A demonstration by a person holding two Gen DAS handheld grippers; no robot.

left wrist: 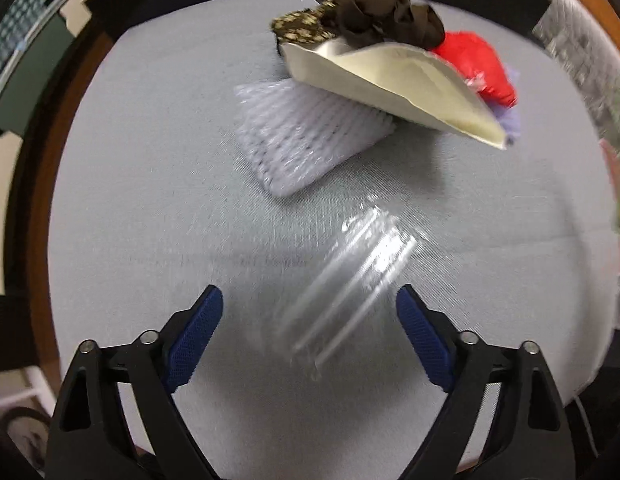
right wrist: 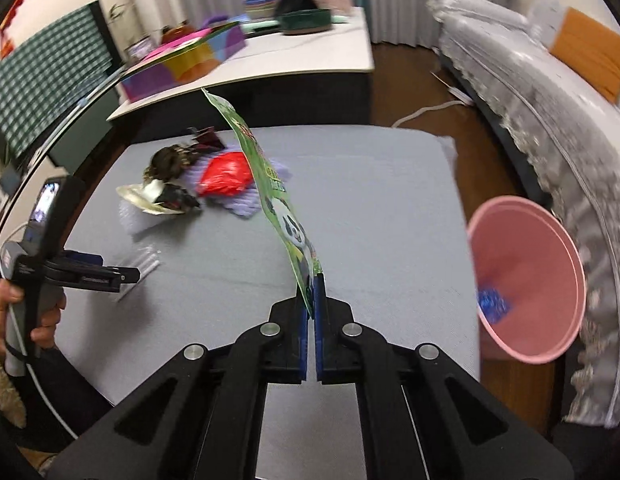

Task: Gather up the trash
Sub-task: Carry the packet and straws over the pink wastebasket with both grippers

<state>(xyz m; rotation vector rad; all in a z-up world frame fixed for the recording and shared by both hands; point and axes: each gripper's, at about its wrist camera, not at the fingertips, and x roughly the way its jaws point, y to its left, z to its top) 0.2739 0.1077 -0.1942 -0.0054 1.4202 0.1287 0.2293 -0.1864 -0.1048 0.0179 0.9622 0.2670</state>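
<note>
Up between the pressed-together blue pads of the right claw [right wrist: 313,292] stands a green wrapper [right wrist: 270,184], a flat, glossy sheet printed with a panda face and pinched at its lower corner, so that it rises slanting above the grey bench [right wrist: 370,200]. Just off the bench's right edge sits a pink bin [right wrist: 526,276], smooth plastic and round-mouthed, tipped toward the camera, with a scrap of blue at its bottom.

The right claw points forward and down over the bench. The left claw [left wrist: 309,300] aims almost straight down, its two blue, mesh-textured fingers [left wrist: 198,332] spread wide; below and between them lies a clear plastic wrapper [left wrist: 350,276], ribbed with bright streaks and blurred, and the pads do not press on it. In the right wrist view a hand [right wrist: 14,312] grips that tool's handle at the bench's left side.

Farther up the bench the rest of the trash lies in a heap: a white ribbed foam sheet [left wrist: 306,132], a cream padded envelope [left wrist: 394,80] leaning open over it, crumpled dark brown paper [left wrist: 386,12] on top, a crinkled red plastic bag [left wrist: 482,64] beside it, and a lilac knitted-looking pad [left wrist: 510,120] underneath. The bench cover is a finely woven cloth.
</note>
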